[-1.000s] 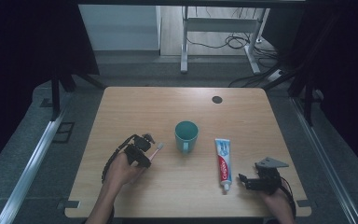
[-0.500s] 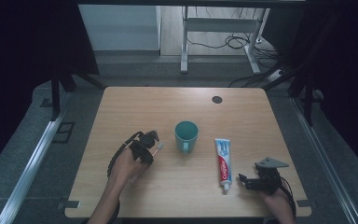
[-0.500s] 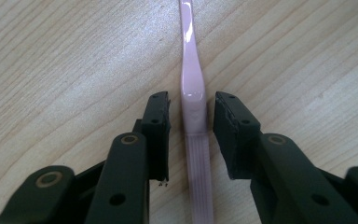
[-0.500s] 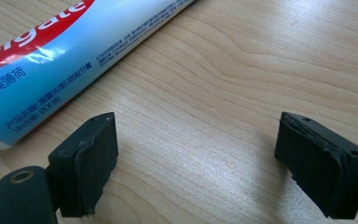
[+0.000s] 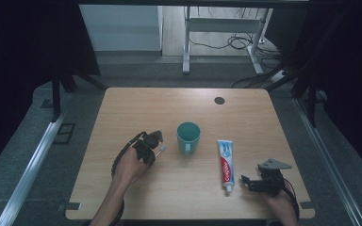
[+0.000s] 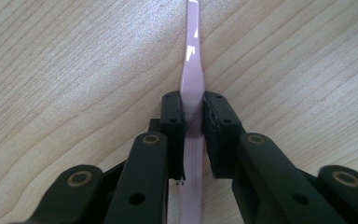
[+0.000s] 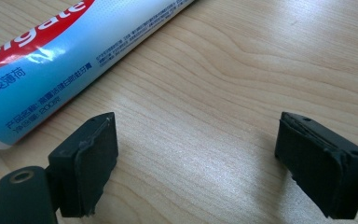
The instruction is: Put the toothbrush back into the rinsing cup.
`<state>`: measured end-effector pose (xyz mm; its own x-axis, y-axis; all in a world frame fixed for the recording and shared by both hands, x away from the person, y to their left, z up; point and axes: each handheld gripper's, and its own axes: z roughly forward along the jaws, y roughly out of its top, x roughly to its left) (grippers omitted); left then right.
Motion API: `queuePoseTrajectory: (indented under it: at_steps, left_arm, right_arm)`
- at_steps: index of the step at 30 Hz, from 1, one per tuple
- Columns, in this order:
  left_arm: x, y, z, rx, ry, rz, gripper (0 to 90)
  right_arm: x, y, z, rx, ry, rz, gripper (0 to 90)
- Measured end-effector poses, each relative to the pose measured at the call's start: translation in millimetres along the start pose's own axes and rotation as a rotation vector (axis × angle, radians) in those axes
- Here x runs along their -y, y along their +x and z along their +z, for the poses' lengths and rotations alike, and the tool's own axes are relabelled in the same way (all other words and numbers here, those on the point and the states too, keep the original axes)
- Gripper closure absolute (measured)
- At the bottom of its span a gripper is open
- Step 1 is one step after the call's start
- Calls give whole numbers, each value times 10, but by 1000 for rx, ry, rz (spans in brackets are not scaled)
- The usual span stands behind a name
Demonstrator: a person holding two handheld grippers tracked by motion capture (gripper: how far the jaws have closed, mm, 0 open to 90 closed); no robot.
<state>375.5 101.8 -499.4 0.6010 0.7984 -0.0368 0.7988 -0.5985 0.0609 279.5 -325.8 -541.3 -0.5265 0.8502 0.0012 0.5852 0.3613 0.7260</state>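
Currently: pink toothbrush (image 6: 192,88), light, stiff, glossy-slick plastic, pinched mid-handle by just-closing left gripper (image 6: 193,122); right gripper (image 7: 196,158) spread, empty.

The light wooden tabletop (image 5: 136,108) carries 1 teal mug (image 5: 188,135), 1 toothpaste tube (image 5: 225,161) and a pink toothbrush (image 6: 192,88).

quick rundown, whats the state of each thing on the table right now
toothbrush: flat on the table, handle clamped between the jaws
left gripper: jaws just been closing, shut on the toothbrush
right gripper: open, nothing between the jaws
toothpaste: lying flat, apart from the right gripper
cup: upright, looks empty
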Motion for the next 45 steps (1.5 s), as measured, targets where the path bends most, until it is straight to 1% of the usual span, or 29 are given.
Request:
queuePoseTrajectory:
  at_steps: [4,8,11,12,14,17,18,19,20,21,22,25,26,27,28,32,34,35,37,41,42,44,45]
  left_arm:
    - [6,8,-5,-5,-9,0,790]
    - [32,28,-45,13,-49,-4,791]
    - [45,42,-69,21,-62,-5,791]
    - [56,52,-86,28,-77,-11,791]
    - [62,62,-97,30,-81,-6,791]
    - [82,88,-130,45,-103,-6,791]
    - [87,89,-136,51,-116,-14,791]
    - [92,103,-153,52,-119,-10,791]
    - [100,108,-166,56,-137,-19,791]
    - [107,120,-184,55,-141,-12,791]
    - [115,121,-196,58,-156,-22,791]
    - [135,141,-242,60,-186,-18,791]
    - [141,149,-259,60,-187,-11,791]
    - [144,143,-262,65,-200,-20,791]
    - [150,149,-280,65,-205,-12,791]
    - [167,161,-337,68,-238,-11,791]
    - [179,172,-383,71,-265,-13,791]
    - [179,172,-383,71,-265,-13,791]
    - [188,175,-418,75,-288,-18,791]
    - [206,181,-487,78,-323,-13,791]
    - [209,186,-506,79,-335,-5,791]
    - [215,182,-539,83,-353,-5,791]
    - [215,182,-552,84,-358,3,791]
  right_arm:
    - [0,0,0,0,0,0,127]
    - [0,0,0,0,0,0,127]
    - [0,0,0,0,0,0,127]
    - [0,0,0,0,0,0,127]
    - [0,0,0,0,0,0,127]
    - [0,0,0,0,0,0,127]
    - [0,0,0,0,0,0,127]
    - [0,0,0,0,0,0,127]
    - [0,0,0,0,0,0,127]
    - [0,0,0,0,0,0,127]
    - [0,0,0,0,0,0,127]
    - [0,0,0,0,0,0,127]
    - [0,0,0,0,0,0,127]
    - [0,0,0,0,0,0,127]
    - [0,0,0,0,0,0,127]
    - [0,0,0,0,0,0,127]
    - [0,0,0,0,0,0,127]
    - [0,0,0,0,0,0,127]
    - [0,0,0,0,0,0,127]
    - [0,0,0,0,0,0,127]
    - [0,0,0,0,0,0,127]
    - [0,0,0,0,0,-1,127]
    - [0,0,0,0,-1,-1,127]
